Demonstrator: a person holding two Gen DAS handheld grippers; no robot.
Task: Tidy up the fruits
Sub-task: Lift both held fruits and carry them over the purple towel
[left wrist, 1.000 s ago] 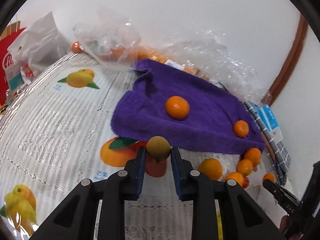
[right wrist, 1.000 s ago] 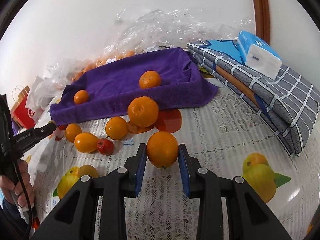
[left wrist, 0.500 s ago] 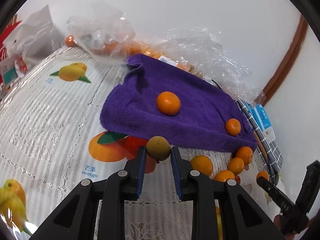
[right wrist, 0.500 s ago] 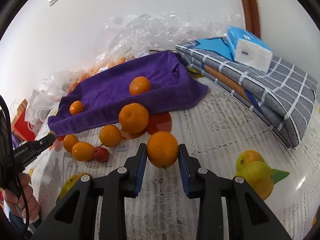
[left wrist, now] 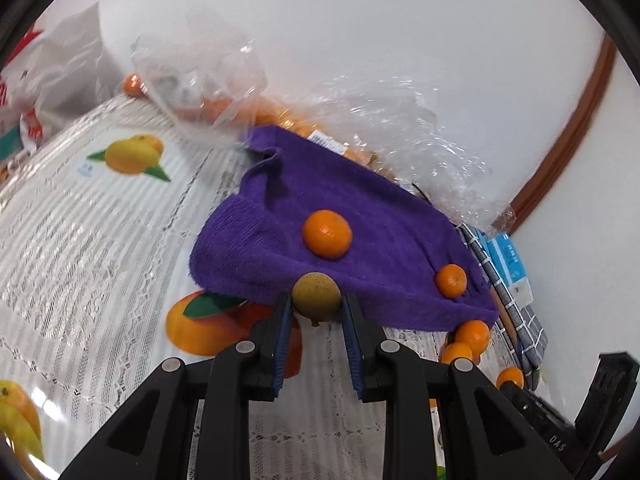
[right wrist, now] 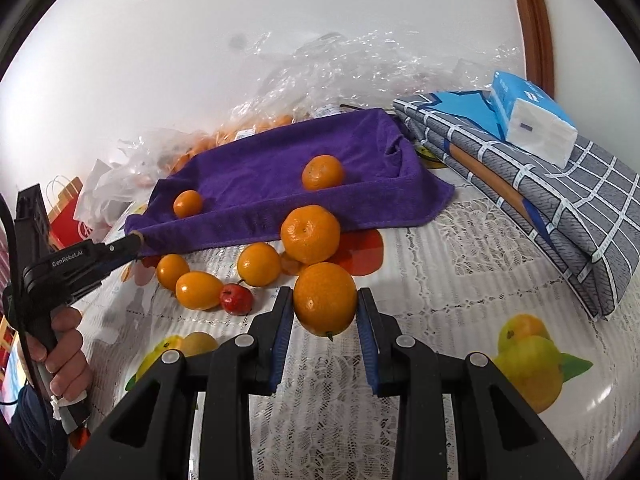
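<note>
The left gripper is clamped on a small yellowish-brown fruit, which sits between the blue pads at the fingertips, held above the worktop just in front of the near edge of the purple towel. Two oranges lie on that towel: a larger one near its middle and a smaller one toward its right end.

The right gripper grips an orange (stem end pointing down) clear of the lace-patterned cloth that covers the worktop. Just beyond it, a big mandarin rests on the cloth, touching the towel's front edge. To its left lies a loose group: a round orange, an oval orange fruit, another small orange and a little red fruit touching the oval one.

Crumpled clear plastic bags holding more oranges lie behind the towel against the wall. A folded grey checked fabric sits to the right, with a blue tissue pack on top of it.
</note>
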